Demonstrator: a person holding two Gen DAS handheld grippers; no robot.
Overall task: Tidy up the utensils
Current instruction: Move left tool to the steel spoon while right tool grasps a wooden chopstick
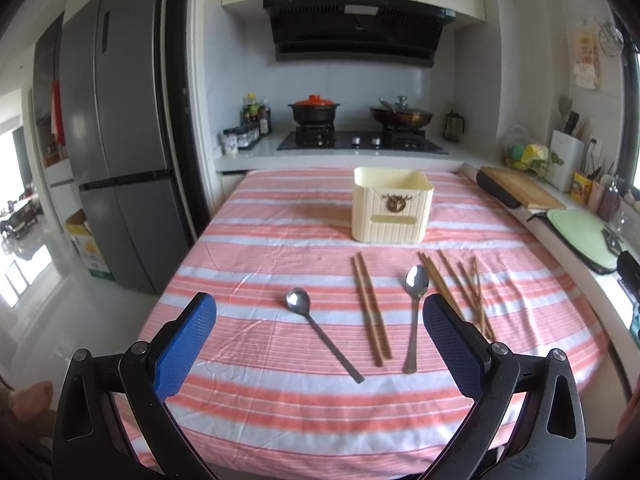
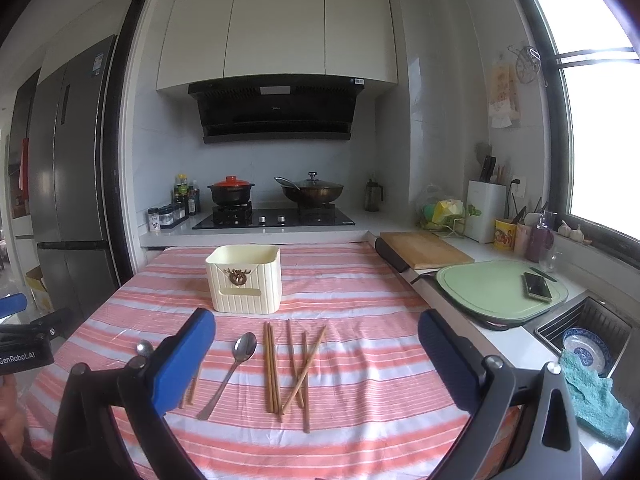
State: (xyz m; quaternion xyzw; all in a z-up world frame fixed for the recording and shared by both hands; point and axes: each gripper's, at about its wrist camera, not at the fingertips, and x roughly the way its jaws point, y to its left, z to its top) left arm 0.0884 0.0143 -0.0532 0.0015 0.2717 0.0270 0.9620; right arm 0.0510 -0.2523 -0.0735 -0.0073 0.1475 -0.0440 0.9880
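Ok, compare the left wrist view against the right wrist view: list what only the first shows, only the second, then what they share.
Only the left wrist view: the left spoon in full and the neat chopstick pair beside it; in the right wrist view a finger hides most of both.

Only the right wrist view: the phone on the green board, the sink with a blue-patterned bowl and teal cloth, the window.

Both: the cream holder, the right spoon, the loose chopsticks, the striped tablecloth, and the stove. Both grippers are open and empty.
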